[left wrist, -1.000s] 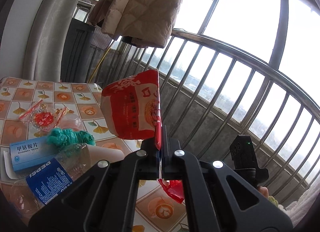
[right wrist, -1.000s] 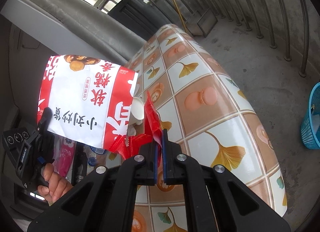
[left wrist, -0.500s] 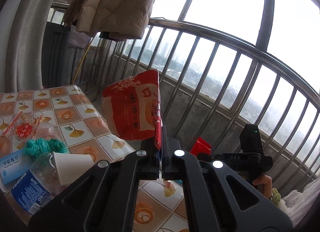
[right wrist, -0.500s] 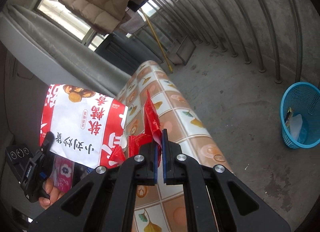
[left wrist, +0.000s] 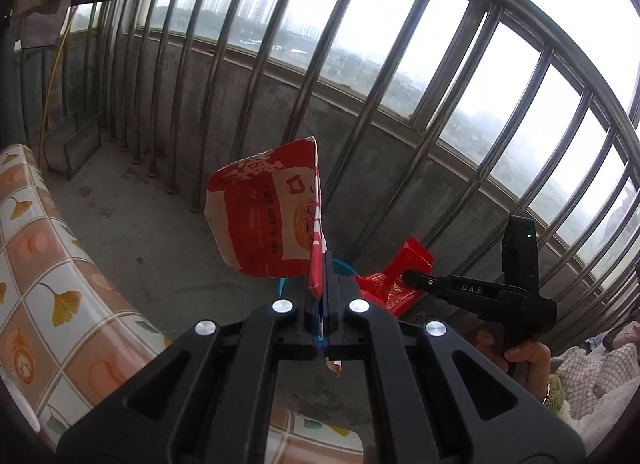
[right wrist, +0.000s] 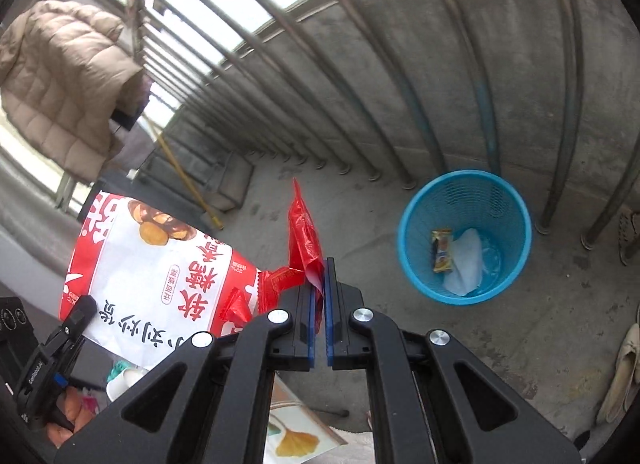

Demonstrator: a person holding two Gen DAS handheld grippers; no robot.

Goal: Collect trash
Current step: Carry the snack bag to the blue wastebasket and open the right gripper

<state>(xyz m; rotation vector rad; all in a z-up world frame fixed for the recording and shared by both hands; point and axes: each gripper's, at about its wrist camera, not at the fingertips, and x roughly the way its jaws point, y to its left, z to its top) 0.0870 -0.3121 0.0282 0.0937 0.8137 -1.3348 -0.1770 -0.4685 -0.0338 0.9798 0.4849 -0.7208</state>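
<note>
My left gripper (left wrist: 322, 264) is shut on the edge of a red and white snack bag (left wrist: 268, 215), held in the air over the balcony floor; the bag also shows in the right wrist view (right wrist: 160, 276). My right gripper (right wrist: 320, 276) is shut on a crumpled red wrapper (right wrist: 304, 232), which shows in the left wrist view (left wrist: 396, 280) just right of the bag. A blue mesh waste basket (right wrist: 508, 195) stands on the floor ahead and right of the right gripper, with a small wrapper and white paper inside. Its rim peeks out behind the left fingers (left wrist: 282, 288).
The tiled-pattern table (left wrist: 48, 288) lies at the left and below. Metal railing bars (left wrist: 256, 63) and a concrete parapet close the balcony ahead. A beige padded jacket (right wrist: 60, 75) hangs at the far left. Shoes (right wrist: 624, 368) lie on the floor at the right.
Both grippers have swung away from the table toward the railing, each still holding its piece of trash. The blue basket has come closer and more central in the right wrist view.
</note>
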